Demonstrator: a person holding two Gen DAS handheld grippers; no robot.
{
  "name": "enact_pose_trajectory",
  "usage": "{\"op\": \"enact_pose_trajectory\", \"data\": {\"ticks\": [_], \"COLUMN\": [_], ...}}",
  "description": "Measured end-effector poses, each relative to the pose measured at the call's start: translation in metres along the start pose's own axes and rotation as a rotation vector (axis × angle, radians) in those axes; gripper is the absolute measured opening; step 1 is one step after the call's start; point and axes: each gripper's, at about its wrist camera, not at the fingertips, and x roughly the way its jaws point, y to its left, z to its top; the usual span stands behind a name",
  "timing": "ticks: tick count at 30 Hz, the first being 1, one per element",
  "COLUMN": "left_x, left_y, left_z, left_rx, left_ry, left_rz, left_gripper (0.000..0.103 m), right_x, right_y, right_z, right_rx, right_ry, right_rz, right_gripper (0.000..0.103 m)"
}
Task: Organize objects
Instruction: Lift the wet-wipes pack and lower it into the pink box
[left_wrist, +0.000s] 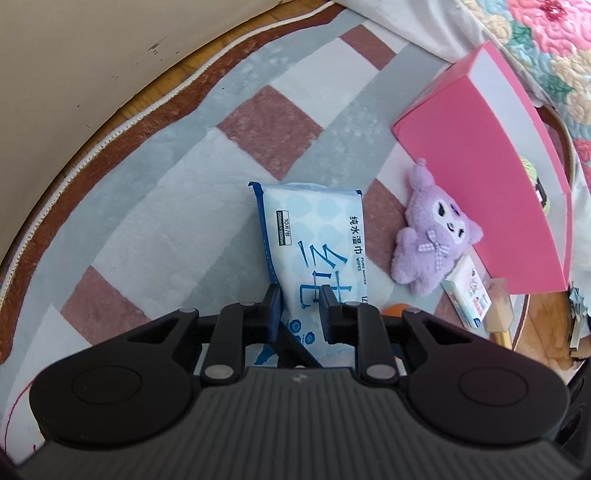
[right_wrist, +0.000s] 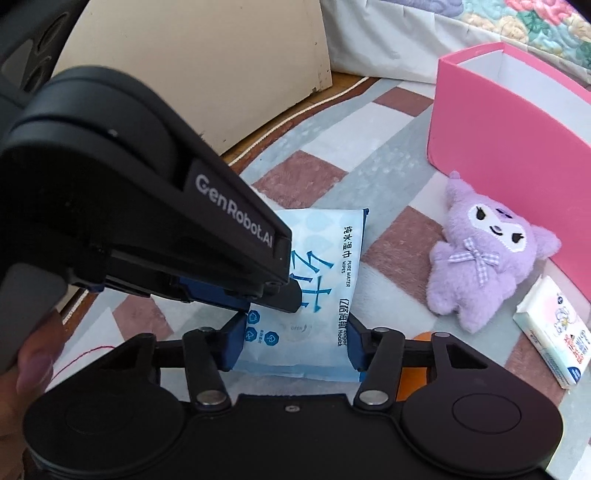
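Observation:
A blue-and-white wet wipes pack (left_wrist: 310, 229) lies on the checked rug (left_wrist: 147, 229). My left gripper (left_wrist: 301, 308) is shut on the pack's near half, which bulges up between the fingers. In the right wrist view the same pack (right_wrist: 325, 243) has the left gripper (right_wrist: 258, 299) coming onto it from the upper left. My right gripper (right_wrist: 295, 343) straddles the pack's near end, with a blue pad against each long edge. An open pink box (left_wrist: 480, 166) (right_wrist: 491, 122) stands to the right.
A purple plush toy (left_wrist: 432, 236) (right_wrist: 487, 258) lies against the pink box. A small tissue pack (right_wrist: 554, 339) and an orange object (right_wrist: 421, 338) lie nearby, and a wooden block (left_wrist: 498, 306) beside them. A hand (right_wrist: 29, 350) holds the left gripper. A cream cabinet (right_wrist: 221, 74) stands behind.

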Motion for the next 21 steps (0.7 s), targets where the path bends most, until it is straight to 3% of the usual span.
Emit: {"op": "enact_pose_trajectory", "data": {"ticks": [8, 14, 21], "left_x": [-0.035, -0.064, -0.109], "left_y": [-0.02, -0.043, -0.072], "left_z": [-0.01, -0.02, -0.025], "left_rx": [0.085, 0.152, 0.185], "left_ry": [-0.039, -0.025, -0.045], "left_rz": [-0.033, -0.069, -0.155], "left_gripper": [0.021, 0.021, 0.02], "right_x": [-0.035, -0.076, -0.133], "right_y": [0.003, 0.003, -0.01], "right_z": [-0.001, 0.002, 0.011], "right_rx": [0.029, 0.074, 0.123], "right_ry": [-0.049, -0.023, -0.049], "right_rz": [0.0, -0.03, -0.012], "right_gripper": [0.057, 0.057, 0.057]}}
